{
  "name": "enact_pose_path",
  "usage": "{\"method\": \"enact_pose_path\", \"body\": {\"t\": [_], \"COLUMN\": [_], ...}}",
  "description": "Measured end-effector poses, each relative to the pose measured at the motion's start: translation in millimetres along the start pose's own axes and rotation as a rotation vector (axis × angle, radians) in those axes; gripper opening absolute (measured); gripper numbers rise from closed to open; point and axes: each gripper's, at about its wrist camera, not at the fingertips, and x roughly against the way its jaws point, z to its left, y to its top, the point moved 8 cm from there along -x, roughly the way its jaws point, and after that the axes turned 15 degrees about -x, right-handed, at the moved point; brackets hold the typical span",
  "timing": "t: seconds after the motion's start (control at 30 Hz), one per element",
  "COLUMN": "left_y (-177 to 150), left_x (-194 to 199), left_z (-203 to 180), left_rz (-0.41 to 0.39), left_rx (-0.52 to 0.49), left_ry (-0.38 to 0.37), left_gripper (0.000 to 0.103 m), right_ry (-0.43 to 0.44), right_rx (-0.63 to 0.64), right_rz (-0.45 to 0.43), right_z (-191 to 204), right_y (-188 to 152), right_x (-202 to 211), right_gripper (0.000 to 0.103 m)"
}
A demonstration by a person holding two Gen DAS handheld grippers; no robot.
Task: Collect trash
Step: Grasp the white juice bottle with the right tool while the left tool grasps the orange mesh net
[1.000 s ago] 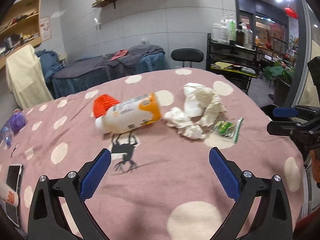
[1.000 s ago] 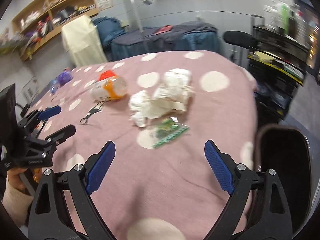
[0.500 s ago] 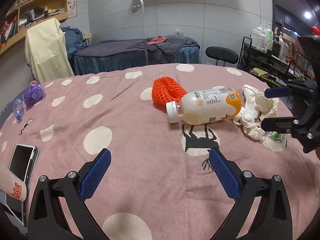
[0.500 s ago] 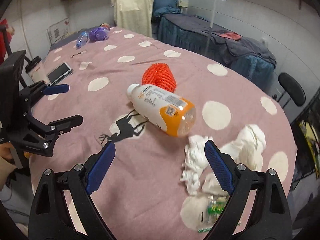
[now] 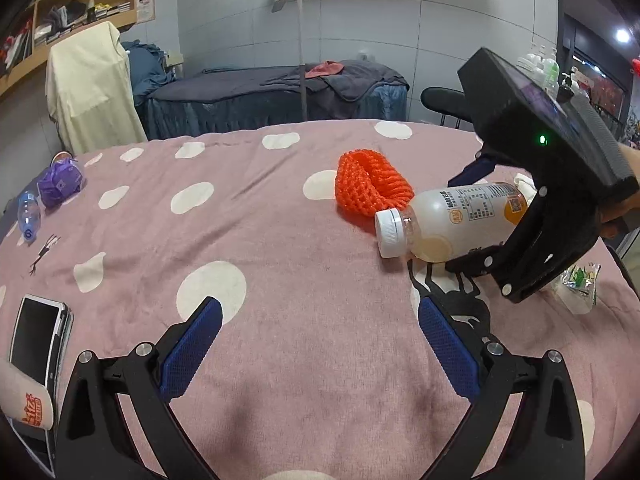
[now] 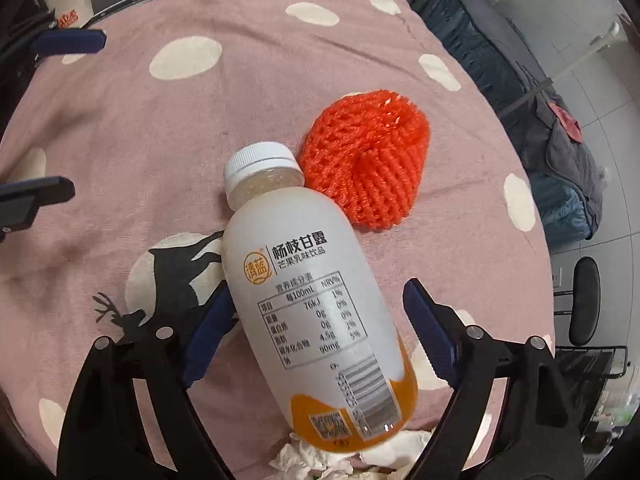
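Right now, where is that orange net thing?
The orange net lies on the pink dotted cloth, right of centre in the left wrist view, touching the cap end of the lying bottle.

Left gripper (image 5: 318, 346), matte black angular arms, blue ribbed finger pads (image 5: 191, 349), silver screw heads at pivots, right gripper (image 6: 316, 338) of matching build, boxy black housing with small green light, possibly a screen on top
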Motion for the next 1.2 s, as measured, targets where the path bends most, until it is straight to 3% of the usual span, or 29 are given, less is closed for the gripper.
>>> {"method": "enact_pose_path", "body": {"t": [0.07, 0.17, 0.53, 0.7, 0.83, 0.9, 1.03, 1.2], "left_y": [5, 14, 64, 82, 80, 78, 78, 82], "left_x": [-7, -16, -64, -105, -128, -129, -115, -84], "left_z": [6, 11, -8, -20, -29, -31, -33, -38], "left_rz": [0.001, -0.004, -0.023, 0.038, 0.099, 0.096, 0.067, 0.012], "left_rx": [0.016, 0.034, 0.059, 0.039, 0.06, 0.09, 0.093, 0.097], "left_ry": [-0.007, -0.015, -0.101, -0.117, -0.141, -0.149, -0.129, -0.123], "left_gripper": [0.097, 0.097, 0.097, 0.094, 0.056, 0.049, 0.025, 0.021], "right_ry": [0.031, 0.073, 0.174, 0.226, 0.222, 0.206, 0.204, 0.214], "right_rx": [-0.002, -0.04, -0.25, -0.344, -0.42, -0.455, -0.521, -0.614], "right_rz": [0.021, -0.019, -0.153, -0.214, -0.26, -0.289, -0.359, -0.433], "right_z": [5, 5, 6, 9, 11, 9, 3, -2], "right_y": [-1, -2, -54, -80, -101, -113, -124, -138], "right_x": [-9, -2, 46, 65, 78, 85, 97, 115], "right_gripper": [0.069, 0.063, 0.062, 0.062, 0.062, 0.062, 0.062, 0.062]}}
